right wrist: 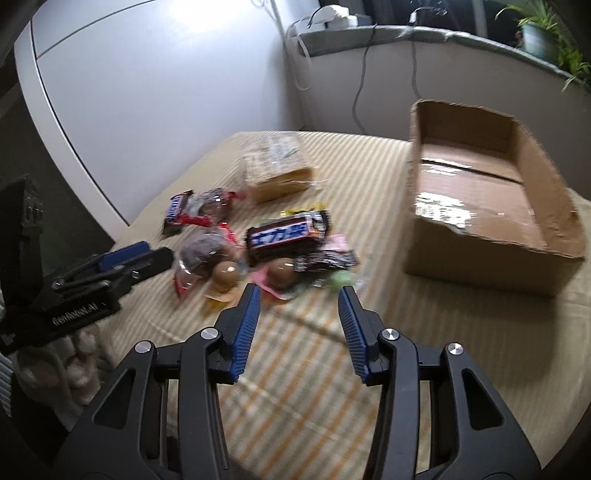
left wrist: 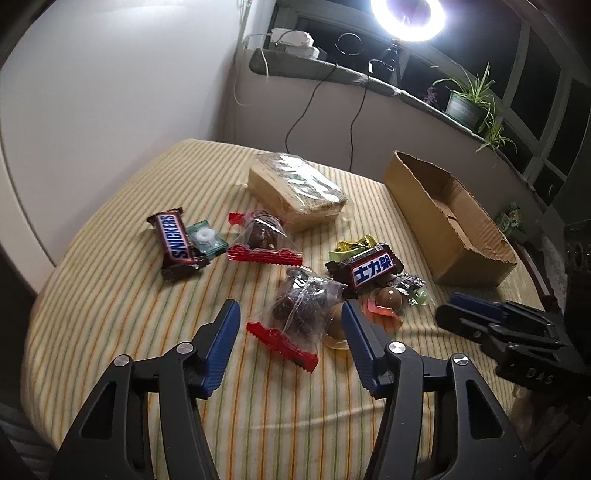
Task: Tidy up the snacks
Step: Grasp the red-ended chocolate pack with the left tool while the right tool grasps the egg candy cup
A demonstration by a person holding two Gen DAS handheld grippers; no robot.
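Snacks lie scattered on a yellow striped cloth point(left wrist: 122, 295). My left gripper point(left wrist: 290, 310) is open, with a clear red-edged packet of dark sweets point(left wrist: 303, 314) between its fingers and untouched by the pads. Further back are a Snickers bar point(left wrist: 175, 240), a green mint point(left wrist: 205, 238), another red-edged packet point(left wrist: 264, 236) and a biscuit pack point(left wrist: 299, 188). My right gripper point(right wrist: 299, 291) is open over bare cloth. Just beyond its tips are a brown ball sweet point(right wrist: 280, 273), a green sweet point(right wrist: 341, 277) and a Chinese-label Snickers point(right wrist: 284, 236). The open cardboard box point(right wrist: 461, 266) is empty.
The box point(left wrist: 417, 206) stands at the table's right side, close to the window ledge with potted plants point(left wrist: 467, 101) and a ring light point(left wrist: 406, 14). Cables hang down the wall behind the table. A white curved wall lies to the left. The view from the right wrist is blurred.
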